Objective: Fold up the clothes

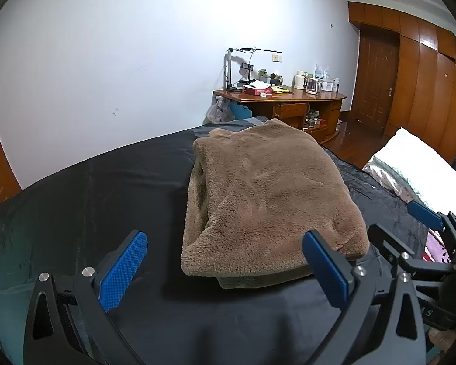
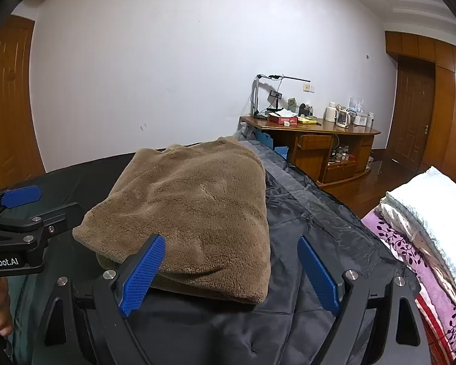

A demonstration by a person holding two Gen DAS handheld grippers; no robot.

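Left gripper [image 1: 225,269]: jaws spread wide, nothing between them, low over the black sheet [image 1: 106,188] at the near edge of the bed. Right gripper [image 2: 231,270]: jaws likewise spread and empty, close on its right.

Fleece [image 1: 267,194]: brown, thick, lying as a compact squared bundle mid-bed, just beyond both grippers; layered edges show along its left side and near hem. It already lies folded. The scene fits a finished fold as well as a bundle awaiting another fold.

Risks, as judged:
- Pile is bulky and springy; a pinch on the top layer alone could peel it back and undo the stack.
- Sheet looks slick; a push at the near hem could slide the whole bundle toward the far edge.
- Right of the fleece lies a grey quilted cover [image 2: 313,213]; a low jaw could snag it.

Hard to read:
- Garment type, and any sleeves or collar, tucked out of sight.
- Bundle's far side and underside hidden.
- Bedding pile [image 2: 425,222] at right is cut off by the frame.
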